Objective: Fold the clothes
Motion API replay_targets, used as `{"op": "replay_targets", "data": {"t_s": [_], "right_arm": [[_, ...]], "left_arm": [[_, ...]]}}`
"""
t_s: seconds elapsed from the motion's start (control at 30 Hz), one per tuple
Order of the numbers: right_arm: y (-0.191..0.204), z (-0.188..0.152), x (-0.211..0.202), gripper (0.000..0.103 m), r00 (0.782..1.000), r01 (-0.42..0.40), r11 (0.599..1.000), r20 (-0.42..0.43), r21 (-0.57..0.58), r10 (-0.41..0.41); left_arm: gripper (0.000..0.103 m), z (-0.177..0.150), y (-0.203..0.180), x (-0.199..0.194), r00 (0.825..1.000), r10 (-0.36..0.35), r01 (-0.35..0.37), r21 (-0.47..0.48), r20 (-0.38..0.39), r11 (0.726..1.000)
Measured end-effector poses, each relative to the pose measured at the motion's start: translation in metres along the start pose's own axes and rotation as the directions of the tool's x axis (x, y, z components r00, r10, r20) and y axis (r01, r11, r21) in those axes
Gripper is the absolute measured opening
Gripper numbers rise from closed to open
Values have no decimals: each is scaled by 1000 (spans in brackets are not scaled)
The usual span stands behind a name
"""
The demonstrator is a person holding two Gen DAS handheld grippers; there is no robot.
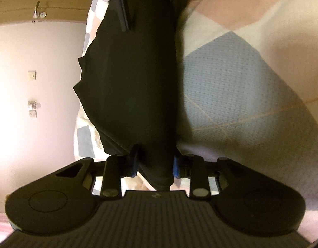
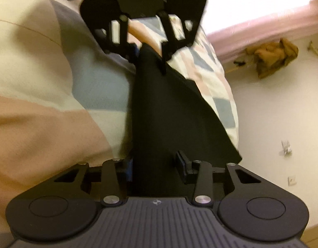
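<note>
Pale walls and floor border a bed spread with an argyle quilt [image 1: 231, 86], its edge falling away toward the floor. Stretched taut between the two tools, a black garment [image 1: 130, 82] hangs over that edge of the bed. Both the left gripper [image 1: 153, 163] and right gripper [image 2: 153, 161] are clamped on it. The step looks like carrying a fold; next, lay it flat on the open quilt inward, away from the drop.

Both wrist views face each other closely along the black garment [image 1: 134, 86], above the quilt [image 1: 241, 103]
</note>
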State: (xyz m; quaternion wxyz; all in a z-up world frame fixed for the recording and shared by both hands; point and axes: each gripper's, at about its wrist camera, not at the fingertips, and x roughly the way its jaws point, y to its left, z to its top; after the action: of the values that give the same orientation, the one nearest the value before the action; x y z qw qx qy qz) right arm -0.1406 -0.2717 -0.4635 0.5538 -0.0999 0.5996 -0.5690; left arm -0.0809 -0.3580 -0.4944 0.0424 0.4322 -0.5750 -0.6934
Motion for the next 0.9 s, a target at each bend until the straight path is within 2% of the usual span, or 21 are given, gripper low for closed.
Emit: {"op": "replay_targets", "data": {"t_s": [0.03,0.07,0.17,0.27,0.3,0.37,0.47,0.5,0.6,0.67,0.73,0.8,0.87,0.9], "right_arm": [[-3,-4,0,39,1000,-5,1000,-8,9,5],[-8,-8,0,30,999,-41,999,-7,31,41],[-27,-18,0,14,989,-146,983,12,109,145],[-73,-25,0,9,957,-290,924,57,249,285],[-91,-29,0,9,938,-346,891,82,294,337],[-130,-37,3,9,886,-460,800,140,385,443],[-183,-51,13,9,817,-567,678,210,469,538],[-196,-57,15,9,799,-589,646,228,486,557],[-233,-73,22,10,763,-633,602,264,487,590],[-259,-90,36,10,707,-687,511,313,516,634],[-290,-112,59,9,648,-726,402,360,558,671],[-327,-137,90,9,627,-721,321,381,614,680],[-353,-160,123,9,617,-704,262,385,660,687],[-365,-173,143,9,610,-693,230,385,684,693]], "left_arm": [[23,-11,-6,-5,1000,-9,9,-10,0,1000],[21,-13,-3,-5,1000,-19,19,-21,-1,1000],[14,-9,17,-12,998,-63,61,-90,-18,994],[13,-2,48,-24,993,-115,108,-186,-27,977],[12,0,62,-26,992,-126,117,-208,-29,971],[12,2,88,-33,988,-148,135,-259,-32,957],[12,10,133,-38,986,-162,143,-322,-35,936],[12,14,149,-36,986,-161,138,-345,-38,928],[13,30,192,-18,986,-156,119,-406,-59,906],[13,41,221,-5,985,-153,105,-446,-75,889],[13,51,251,20,984,-152,87,-482,-96,872],[13,63,275,47,984,-140,65,-513,-109,856],[19,72,298,80,983,-129,38,-550,-128,834],[22,75,308,99,981,-133,24,-589,-143,807]]}}
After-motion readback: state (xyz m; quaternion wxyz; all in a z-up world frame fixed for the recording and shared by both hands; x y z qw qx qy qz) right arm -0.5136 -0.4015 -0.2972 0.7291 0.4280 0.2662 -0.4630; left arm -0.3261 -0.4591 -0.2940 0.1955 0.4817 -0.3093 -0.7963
